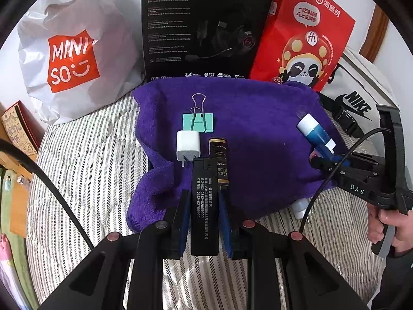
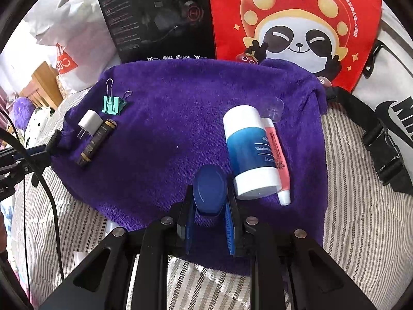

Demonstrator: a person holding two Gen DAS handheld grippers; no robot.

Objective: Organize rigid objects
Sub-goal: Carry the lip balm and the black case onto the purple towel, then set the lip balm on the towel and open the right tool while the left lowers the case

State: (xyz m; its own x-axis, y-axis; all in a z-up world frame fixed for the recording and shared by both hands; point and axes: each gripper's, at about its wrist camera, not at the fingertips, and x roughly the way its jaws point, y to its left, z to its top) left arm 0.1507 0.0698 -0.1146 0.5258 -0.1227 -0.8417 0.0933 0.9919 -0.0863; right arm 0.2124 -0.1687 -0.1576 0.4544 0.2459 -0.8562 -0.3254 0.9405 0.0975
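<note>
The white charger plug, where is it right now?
The white charger plug lies on the left part of the purple towel, just below the green binder clip and beside the black-and-gold tube, in both wrist views.

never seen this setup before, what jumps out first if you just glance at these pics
The purple towel spread over the striped bed grabs the eye, with the red panda bag propped behind it. Each gripper is shut on something: the left gripper on a black lighter, the right gripper on a blue oval object.
</note>
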